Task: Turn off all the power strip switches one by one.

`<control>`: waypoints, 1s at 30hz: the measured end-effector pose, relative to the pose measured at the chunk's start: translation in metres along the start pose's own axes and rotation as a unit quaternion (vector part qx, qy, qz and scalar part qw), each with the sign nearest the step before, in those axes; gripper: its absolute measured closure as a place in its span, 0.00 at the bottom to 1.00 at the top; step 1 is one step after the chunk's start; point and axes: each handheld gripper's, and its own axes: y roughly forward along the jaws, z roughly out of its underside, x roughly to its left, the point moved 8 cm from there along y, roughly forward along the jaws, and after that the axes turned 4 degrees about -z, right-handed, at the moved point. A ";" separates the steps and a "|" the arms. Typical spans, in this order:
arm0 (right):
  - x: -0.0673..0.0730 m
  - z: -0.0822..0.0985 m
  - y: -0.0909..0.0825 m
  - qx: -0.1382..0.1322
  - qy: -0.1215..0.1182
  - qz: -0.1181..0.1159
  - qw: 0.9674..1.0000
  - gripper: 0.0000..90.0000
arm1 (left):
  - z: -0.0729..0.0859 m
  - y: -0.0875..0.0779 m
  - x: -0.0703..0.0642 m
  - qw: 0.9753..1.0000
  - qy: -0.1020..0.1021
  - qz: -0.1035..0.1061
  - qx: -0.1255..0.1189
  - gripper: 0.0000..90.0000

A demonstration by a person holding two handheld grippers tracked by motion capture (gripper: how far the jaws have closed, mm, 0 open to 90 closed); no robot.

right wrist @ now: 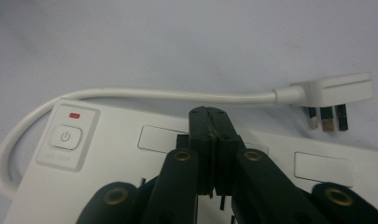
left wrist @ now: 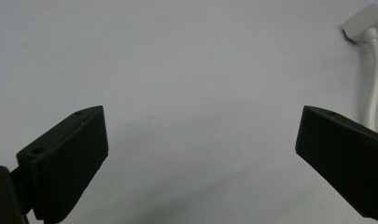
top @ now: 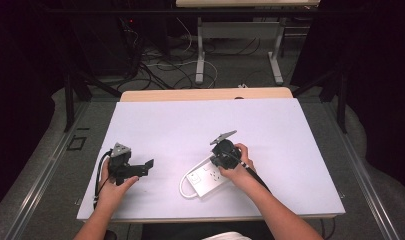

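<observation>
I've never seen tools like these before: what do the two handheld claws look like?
Both are black. The left claw has two broad wedge-shaped jaws, a grey three-cornered plate on top and a black cable trailing back. The right claw has linked arms with brass-coloured rivets. The forearms are bare, without sleeves.

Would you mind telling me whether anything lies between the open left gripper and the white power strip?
Nothing visible does: only bare white tabletop separates the left gripper from the power strip and its cord.
</observation>
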 end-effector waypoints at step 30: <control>-0.027 0.001 -0.002 -0.018 0.017 0.024 0.999 1.00 | 0.000 0.001 0.000 1.000 -0.001 -0.001 -0.005 0.03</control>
